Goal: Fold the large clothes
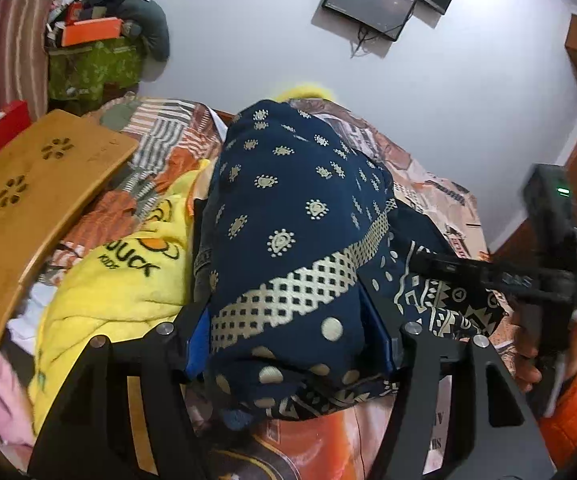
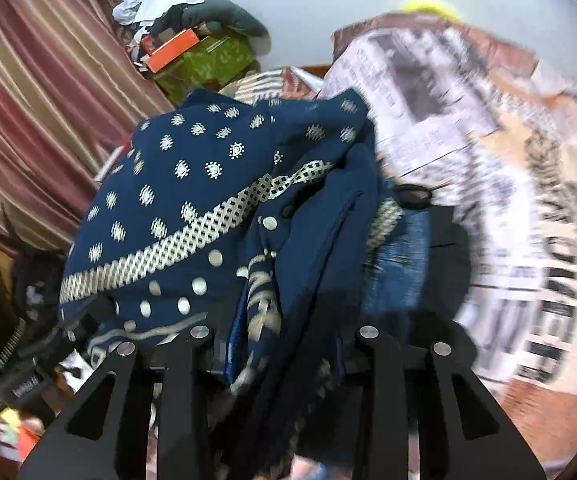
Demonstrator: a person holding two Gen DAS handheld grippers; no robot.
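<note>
Garment: a large navy cloth (image 1: pixel 288 216), thin and soft, printed with cream paisley dots, round spots and a checked lattice band; bunched in a heap on the bed, towards its near edge.
Left gripper (image 1: pixel 294 340): fingers set fairly wide, cloth bulging between the blue pads; I cannot tell whether they press on it.
Right gripper (image 2: pixel 284 336): fingers narrower, folds of the navy cloth (image 2: pixel 192 216) hanging between them; grip unclear, fingertips buried.
Bed: a bedsheet (image 1: pixel 428 184) in orange, brown and cream patchwork print.
Around: a fluffy yellow towel (image 1: pixel 128 280) with a duck logo just beside the cloth; a curved wooden lap tray (image 1: pixel 36 200) at the bed's left edge; a wall-mounted screen (image 1: pixel 372 0).
Hard to make out: the right view's bedsheet is smeared by blur.
</note>
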